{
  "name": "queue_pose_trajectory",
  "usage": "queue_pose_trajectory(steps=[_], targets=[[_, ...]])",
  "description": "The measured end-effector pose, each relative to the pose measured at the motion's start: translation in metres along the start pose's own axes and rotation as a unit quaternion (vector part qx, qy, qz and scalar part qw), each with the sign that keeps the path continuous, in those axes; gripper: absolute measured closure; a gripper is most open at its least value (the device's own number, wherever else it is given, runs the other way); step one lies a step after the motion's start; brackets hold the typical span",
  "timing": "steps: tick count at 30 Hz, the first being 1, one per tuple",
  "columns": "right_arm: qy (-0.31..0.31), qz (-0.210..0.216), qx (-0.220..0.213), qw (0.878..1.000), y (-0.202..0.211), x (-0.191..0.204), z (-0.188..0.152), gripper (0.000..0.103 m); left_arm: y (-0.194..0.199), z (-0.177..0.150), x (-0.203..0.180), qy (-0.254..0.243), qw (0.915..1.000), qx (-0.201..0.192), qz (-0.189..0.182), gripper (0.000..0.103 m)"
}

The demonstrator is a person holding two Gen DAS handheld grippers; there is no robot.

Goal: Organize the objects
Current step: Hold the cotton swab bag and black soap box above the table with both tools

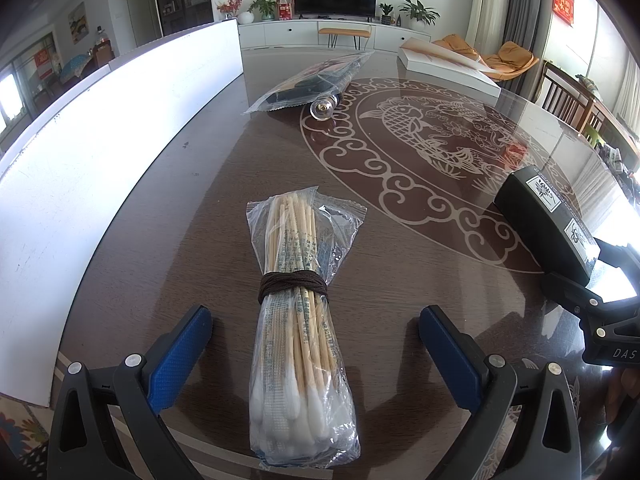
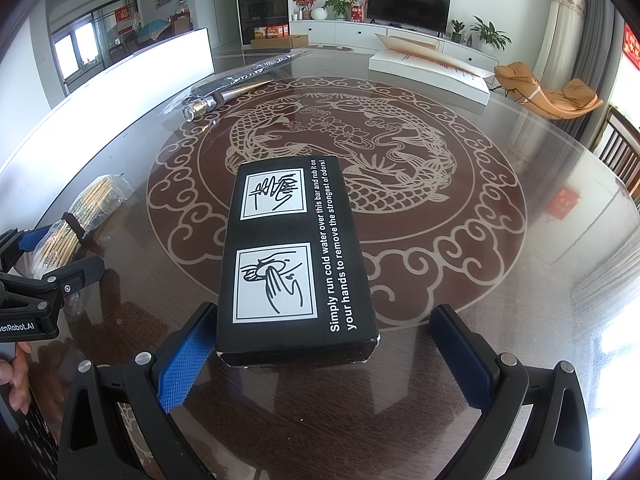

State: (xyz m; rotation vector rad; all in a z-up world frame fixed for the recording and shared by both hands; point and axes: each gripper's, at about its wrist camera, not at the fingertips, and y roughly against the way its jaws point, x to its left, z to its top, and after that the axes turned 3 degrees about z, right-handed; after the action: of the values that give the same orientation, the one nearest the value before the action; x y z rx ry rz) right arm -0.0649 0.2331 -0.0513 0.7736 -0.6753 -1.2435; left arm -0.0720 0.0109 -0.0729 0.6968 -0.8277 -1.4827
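Note:
A clear bag of wooden cotton swabs (image 1: 296, 300), tied with brown cord, lies on the glass table between the blue pads of my left gripper (image 1: 314, 320). That gripper is open, with gaps on both sides of the bag. A black box (image 2: 296, 260) with white hand-washing pictures lies between the pads of my right gripper (image 2: 322, 320), which is open too. Its left pad (image 2: 188, 356) sits at the box's left corner, while the right pad stands apart. The right gripper (image 1: 588, 268) and the box (image 1: 548, 220) also appear at the right edge. The swab bag (image 2: 80, 216) and left gripper (image 2: 60, 254) appear at the far left.
A plastic bag with a dark item (image 1: 316, 76) and a shiny glass-ended piece (image 1: 324, 108) lie further back. A flat white box (image 1: 448, 68) rests at the far right. A long white board (image 1: 120, 140) runs along the table's left side. A person's fingers (image 2: 16, 376) hold the left gripper's handle.

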Motion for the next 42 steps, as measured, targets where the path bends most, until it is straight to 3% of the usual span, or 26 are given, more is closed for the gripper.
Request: queue_pose_trajectory(steps=[42], targets=[[0.0,0.0,0.0,1.0,-0.0001,-0.0001,0.0002,0.0,-0.0011,0.0027,-0.0001,0.0,1.0,0.002,-0.001,0.0]])
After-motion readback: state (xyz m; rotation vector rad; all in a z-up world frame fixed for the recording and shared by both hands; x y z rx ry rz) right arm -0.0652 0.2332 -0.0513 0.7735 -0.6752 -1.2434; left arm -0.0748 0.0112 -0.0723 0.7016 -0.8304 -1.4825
